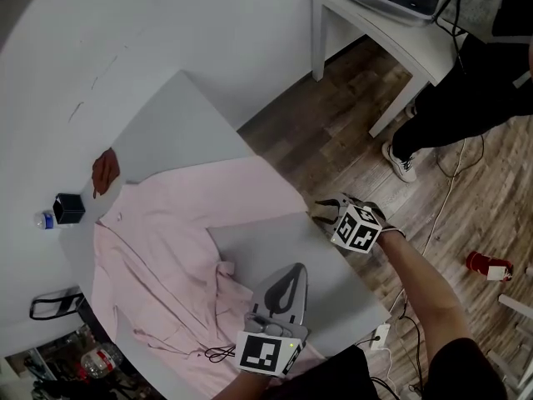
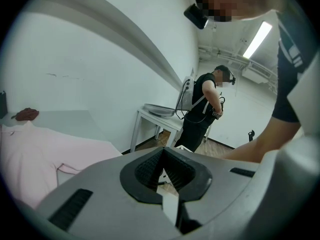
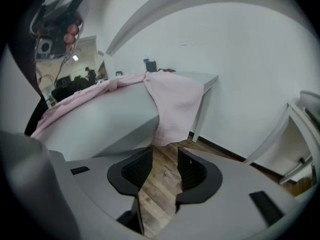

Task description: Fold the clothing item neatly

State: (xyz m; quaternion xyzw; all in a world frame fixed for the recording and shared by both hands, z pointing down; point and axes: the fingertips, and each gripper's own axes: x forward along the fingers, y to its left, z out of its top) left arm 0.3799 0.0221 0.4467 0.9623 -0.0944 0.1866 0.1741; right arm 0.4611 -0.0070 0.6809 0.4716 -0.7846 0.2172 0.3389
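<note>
From the head view we see the pink shirt (image 1: 158, 248) spread open on the grey counter (image 1: 179, 111), one part draped over its right edge. The left gripper (image 1: 281, 290) hangs above the near end and the right gripper (image 1: 329, 211) just off that edge. In the left gripper view our jaws are closed on nothing — the shirt lies off to the left. In the right gripper view the jaws stand apart (only wooden floor (image 3: 159, 184) shows between them).
</note>
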